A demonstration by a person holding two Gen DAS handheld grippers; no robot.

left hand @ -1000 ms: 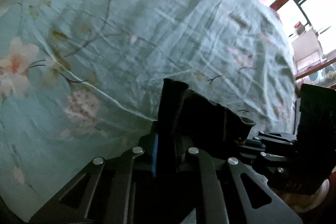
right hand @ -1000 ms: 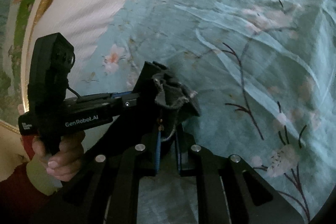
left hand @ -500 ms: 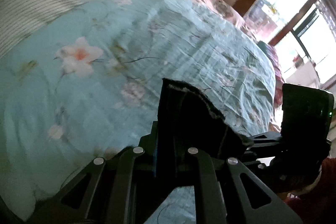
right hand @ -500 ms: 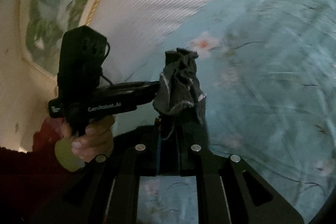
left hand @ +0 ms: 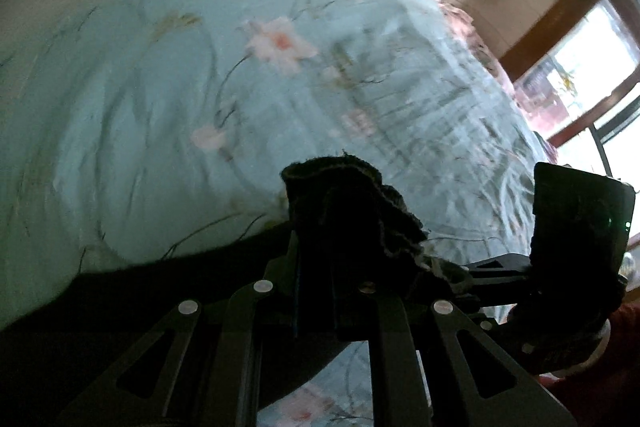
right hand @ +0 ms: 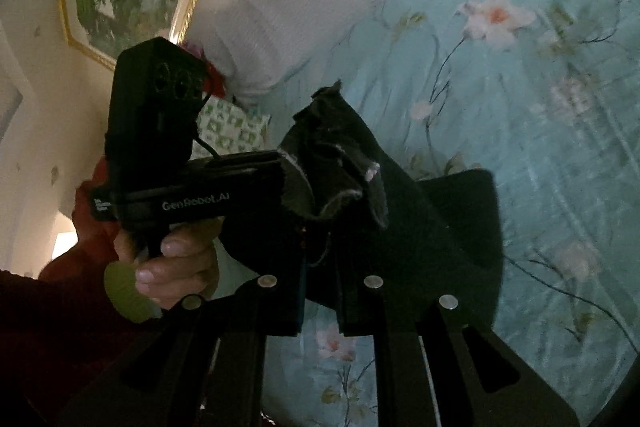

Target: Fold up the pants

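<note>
The left gripper (left hand: 316,255) and right gripper (right hand: 320,227) are each clamped on a bunched edge of the dark, heavy-woven cloth pants (right hand: 432,227), held side by side above the pale blue floral bedspread (left hand: 160,87). The garment hangs from that shared edge down toward the person, so laying it forward likely suits both hands equally.

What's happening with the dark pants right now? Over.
Left gripper, right gripper: jaws shut on bunched edge of the dark fabric pants. Pants lifted, hanging above the light blue floral bedsheet. Nothing in the way.
</note>
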